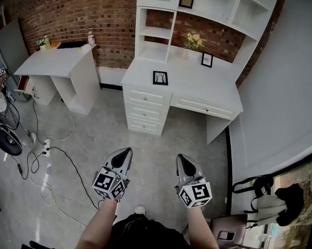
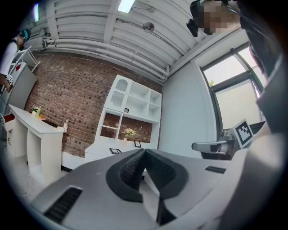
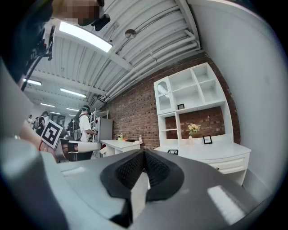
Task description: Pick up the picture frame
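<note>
Red brick wall (image 1: 81, 22) across the back, grey concrete floor (image 1: 95, 134) in front of it. Big white drawer-desk surface (image 1: 195, 87) stands against the wall right of centre in the head view, with a white open-shelf hutch (image 1: 218, 12) on top. Smaller white side surface (image 1: 54, 61) stands to its left, apart from it; the small items at its back edge are too small to tell. Loose black and white cables (image 1: 49, 150) lie on the floor at left.

Two forearms come in from the bottom edge, one hand-held gripper each. Both are over the floor, well apart from the desk, noses toward it.
- Left hand-held gripper (image 1: 127, 151), grey with black pads: clenched, tips meet in the left gripper view, nothing between.
- Right hand-held gripper (image 1: 180, 157), same build: clenched, pads together in the right gripper view, nothing between.

Yellow flowers in a pale vase (image 1: 193, 41) sit in the hutch's lower niche. Black square picture frame (image 1: 160, 78) sits on the drawer-desk surface near its front left corner. Nothing touches it; can't tell if it stands or lies flat. It shows just past the closed tips in the right gripper view too (image 3: 173, 152). Smaller black frame (image 1: 207, 60) is farther back, just right of the flowers. Third black frame (image 1: 186, 0) sits on an upper shelf.
</note>
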Demonstrator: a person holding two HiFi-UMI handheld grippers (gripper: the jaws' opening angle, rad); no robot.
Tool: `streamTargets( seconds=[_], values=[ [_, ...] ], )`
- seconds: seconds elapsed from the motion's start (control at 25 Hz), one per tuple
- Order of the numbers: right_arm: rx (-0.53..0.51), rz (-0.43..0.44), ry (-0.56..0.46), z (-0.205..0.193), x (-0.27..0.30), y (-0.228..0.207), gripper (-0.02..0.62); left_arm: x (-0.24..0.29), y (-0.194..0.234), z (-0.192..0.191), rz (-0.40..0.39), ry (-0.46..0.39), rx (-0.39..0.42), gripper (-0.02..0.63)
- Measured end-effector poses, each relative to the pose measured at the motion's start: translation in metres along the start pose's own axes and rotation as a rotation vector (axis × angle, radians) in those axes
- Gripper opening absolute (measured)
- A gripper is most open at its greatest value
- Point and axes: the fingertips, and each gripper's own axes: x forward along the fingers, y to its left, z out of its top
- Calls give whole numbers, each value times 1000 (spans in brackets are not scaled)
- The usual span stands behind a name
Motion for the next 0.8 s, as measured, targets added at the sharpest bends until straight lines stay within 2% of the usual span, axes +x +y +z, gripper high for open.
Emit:
streamTargets(
  seconds=[0.4,0.8],
  values=[
    [-1,-23,8,-2,21,-8,2,14,25,1,-14,-4,-15,6],
    [31,-27,-22,-1,51,-18,3,36,49,5,-12,-8,5,6]
  ],
)
